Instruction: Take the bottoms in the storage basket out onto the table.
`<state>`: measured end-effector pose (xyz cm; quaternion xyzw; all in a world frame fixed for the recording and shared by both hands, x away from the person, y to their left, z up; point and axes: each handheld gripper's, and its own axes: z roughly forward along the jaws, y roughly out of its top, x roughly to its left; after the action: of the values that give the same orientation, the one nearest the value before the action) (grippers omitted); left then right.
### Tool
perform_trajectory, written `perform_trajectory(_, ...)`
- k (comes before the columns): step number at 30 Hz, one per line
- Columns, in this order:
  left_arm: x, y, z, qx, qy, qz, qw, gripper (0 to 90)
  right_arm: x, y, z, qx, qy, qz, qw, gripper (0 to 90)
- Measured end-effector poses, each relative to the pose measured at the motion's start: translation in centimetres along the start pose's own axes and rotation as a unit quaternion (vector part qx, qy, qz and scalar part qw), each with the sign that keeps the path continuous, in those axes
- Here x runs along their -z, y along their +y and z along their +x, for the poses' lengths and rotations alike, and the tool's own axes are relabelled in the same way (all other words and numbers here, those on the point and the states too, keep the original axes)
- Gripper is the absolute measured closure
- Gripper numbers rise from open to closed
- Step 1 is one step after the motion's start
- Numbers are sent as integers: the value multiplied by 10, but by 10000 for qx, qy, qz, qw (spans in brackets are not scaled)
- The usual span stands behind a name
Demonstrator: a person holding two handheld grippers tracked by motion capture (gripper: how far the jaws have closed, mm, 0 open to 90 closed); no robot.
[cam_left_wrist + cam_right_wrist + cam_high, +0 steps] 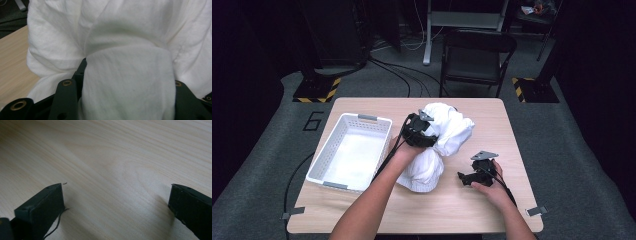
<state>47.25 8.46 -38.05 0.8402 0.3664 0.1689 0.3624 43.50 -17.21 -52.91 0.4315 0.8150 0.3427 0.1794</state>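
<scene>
The white cloth (439,145) sits bunched up in the middle of the desk (472,210), just beside the white basket (349,150). The left tongs (424,131) squeeze a thick fold of it. The right tongs (463,176) rest wide apart on bare wood.

White cloth bundle (439,142), plain and unpatterned (creases show as grey shadow). Basket (328,165) white, with two grey handle tabs. Table (462,210) pale wood, with fine straight grain. Left gripper (125,82) black, with brass-coloured screw rings. Right gripper (116,202) black, with a grey plate on top. Floor mat (572,150) grey. Stand bases (317,90) striped yellow and black.
</scene>
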Motion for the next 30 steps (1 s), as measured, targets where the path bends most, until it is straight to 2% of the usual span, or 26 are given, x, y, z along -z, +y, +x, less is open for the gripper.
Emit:
perform_trajectory(21,-34,-30,1,260,-27,308,9992,503,0,0,0,-14,-12,-8,10000,0)
perform_trajectory(30,-45,-38,0,387,-57,312,9988,499,0,0,0,-12,-13,-9,10000,0)
